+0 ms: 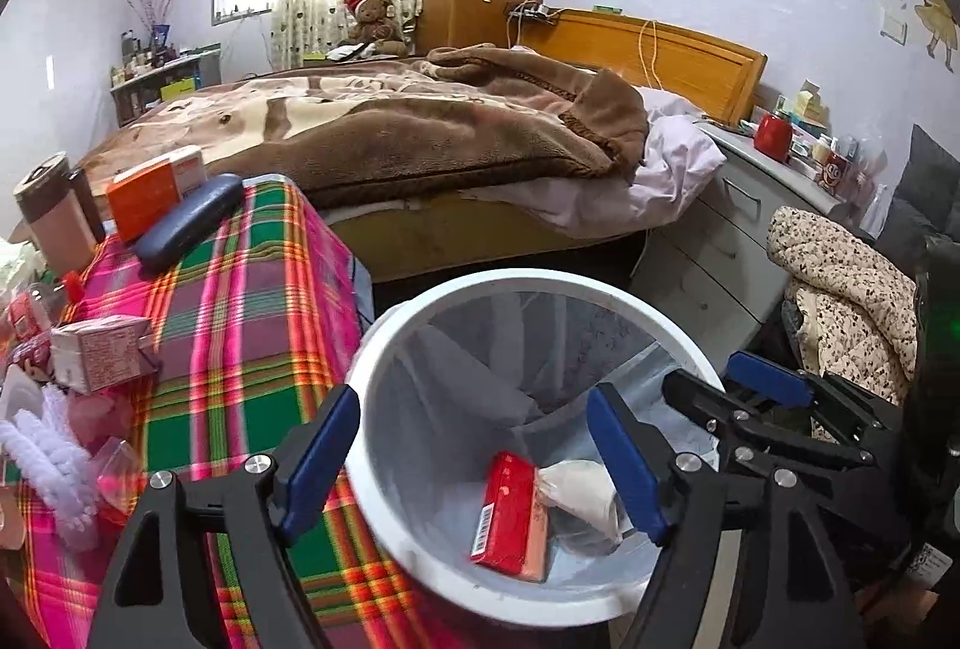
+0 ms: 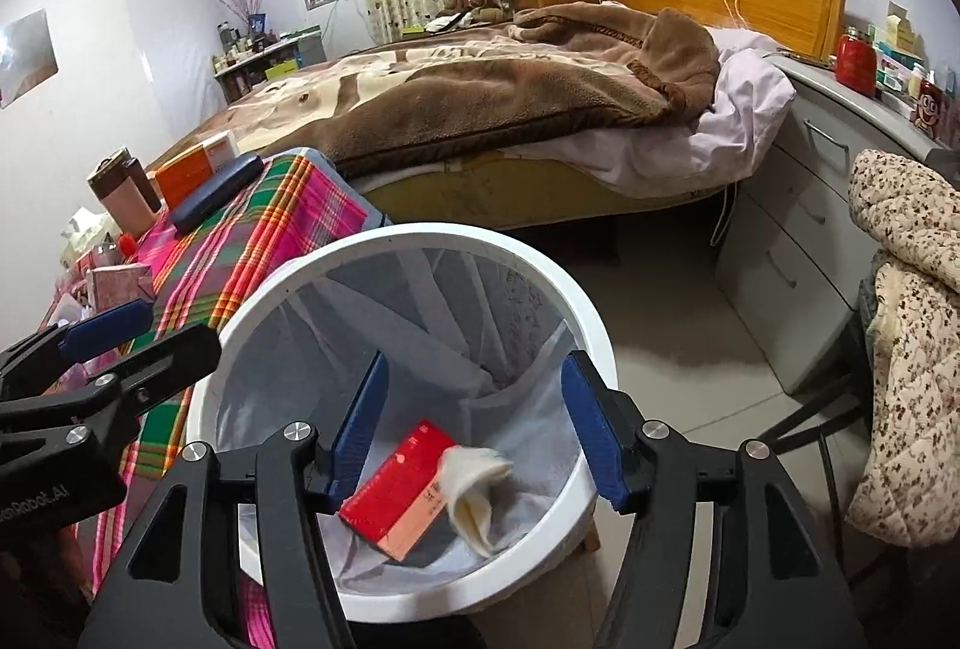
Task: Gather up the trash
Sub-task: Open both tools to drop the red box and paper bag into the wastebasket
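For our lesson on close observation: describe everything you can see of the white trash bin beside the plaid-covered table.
The white trash bin is round, looks like plastic, and stands upright on the floor against the plaid-covered table, near the foot of the bed. A thin translucent liner bag hangs inside it, creased, held under the broad rim. At the bottom lie a red box with a barcode edge and a crumpled white tissue resting partly on it. Both grippers hover over its mouth, open and empty.
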`<state>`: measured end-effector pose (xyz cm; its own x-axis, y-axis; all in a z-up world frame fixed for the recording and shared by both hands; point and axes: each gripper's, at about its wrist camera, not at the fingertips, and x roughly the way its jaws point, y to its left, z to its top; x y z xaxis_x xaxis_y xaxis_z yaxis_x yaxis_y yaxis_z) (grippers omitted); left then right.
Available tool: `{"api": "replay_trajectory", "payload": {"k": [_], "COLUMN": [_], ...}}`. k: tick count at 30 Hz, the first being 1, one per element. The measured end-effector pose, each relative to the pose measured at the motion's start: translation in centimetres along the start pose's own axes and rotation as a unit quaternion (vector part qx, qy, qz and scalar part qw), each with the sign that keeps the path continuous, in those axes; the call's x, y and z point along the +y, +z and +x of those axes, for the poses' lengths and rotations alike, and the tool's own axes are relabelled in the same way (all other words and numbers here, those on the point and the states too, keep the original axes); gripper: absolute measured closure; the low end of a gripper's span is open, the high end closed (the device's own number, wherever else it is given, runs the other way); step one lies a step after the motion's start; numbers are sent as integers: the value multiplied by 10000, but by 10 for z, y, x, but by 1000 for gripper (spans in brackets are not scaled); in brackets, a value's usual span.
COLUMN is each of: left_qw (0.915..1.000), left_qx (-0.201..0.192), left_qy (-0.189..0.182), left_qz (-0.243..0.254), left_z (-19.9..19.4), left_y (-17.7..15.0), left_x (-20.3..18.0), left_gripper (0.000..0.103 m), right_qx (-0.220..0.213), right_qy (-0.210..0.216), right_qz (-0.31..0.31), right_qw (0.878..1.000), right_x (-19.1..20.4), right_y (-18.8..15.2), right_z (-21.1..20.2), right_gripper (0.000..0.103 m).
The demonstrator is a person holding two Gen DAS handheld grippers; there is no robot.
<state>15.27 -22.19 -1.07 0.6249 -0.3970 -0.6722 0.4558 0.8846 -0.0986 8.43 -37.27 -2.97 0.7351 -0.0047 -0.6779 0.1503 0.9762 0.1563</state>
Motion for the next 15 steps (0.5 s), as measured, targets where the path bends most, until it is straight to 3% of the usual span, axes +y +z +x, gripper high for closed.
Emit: {"api": "replay_trajectory", "payload": {"k": [15], "left_qw": [9973], "left_qx": [-389], "left_qy": [567], "left_qz": [-243], "left_z": [-60], "left_y": [-15], "left_x": [48], "left_gripper": [25], "right_qx": [-510], "right_qy": [352], "right_qz": [-218], "right_qw": [9978], "right_x": [49], "right_y": [4], "right_z": [-28], "right_gripper": [41]}}
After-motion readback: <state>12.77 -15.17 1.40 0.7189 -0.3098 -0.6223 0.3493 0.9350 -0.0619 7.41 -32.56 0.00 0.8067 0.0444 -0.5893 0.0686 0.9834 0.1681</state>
